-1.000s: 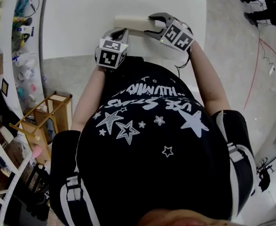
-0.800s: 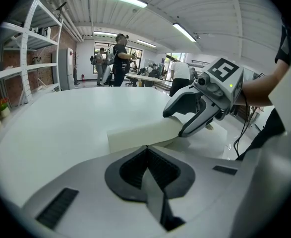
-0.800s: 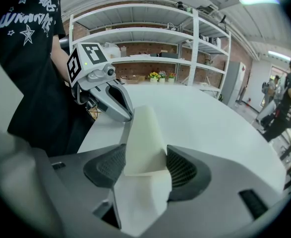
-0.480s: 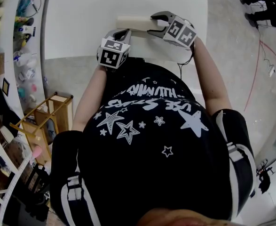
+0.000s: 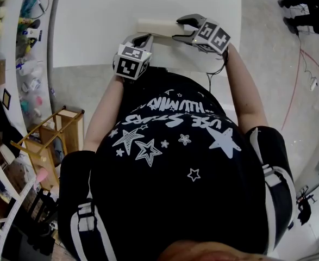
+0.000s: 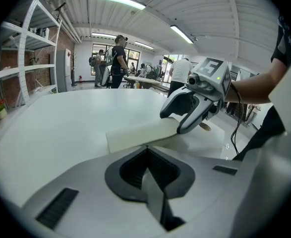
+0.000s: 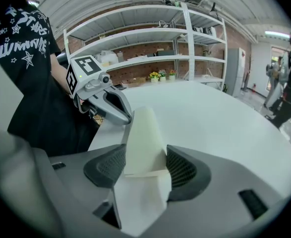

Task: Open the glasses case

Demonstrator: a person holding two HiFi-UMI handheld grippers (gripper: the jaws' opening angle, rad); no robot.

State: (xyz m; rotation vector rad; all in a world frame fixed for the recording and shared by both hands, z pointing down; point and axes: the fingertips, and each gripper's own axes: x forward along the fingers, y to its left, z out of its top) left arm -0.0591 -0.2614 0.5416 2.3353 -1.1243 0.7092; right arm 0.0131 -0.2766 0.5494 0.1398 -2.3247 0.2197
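At the left end of the glasses case (image 5: 155,27), on the side nearer the person, the left gripper (image 6: 146,153) has its jaws clenched together with nothing visible between the pads. Its tips sit just at the case's near long edge, though I cannot tell whether they touch it. The case is a long cream-coloured box lying on the white table (image 5: 94,20), close to the table edge in front of the person. It looks closed, with no gap showing along the lid. At the case's right end the right gripper (image 7: 145,158) is clamped across it, one ribbed pad on each long side, so that end is firmly held. The step in hand seems to be finding the seam while the case is pinned. To do it well, the right gripper's hold should sit on the body of the case and not on the lid, or the squeeze will fight the lift; these views do not show which part the pads bear on. The left gripper's closed tips make a fair wedge. They should slide into the seam on the case's near side and lever up gently, while the right gripper presses the case down so it neither tips nor skids.
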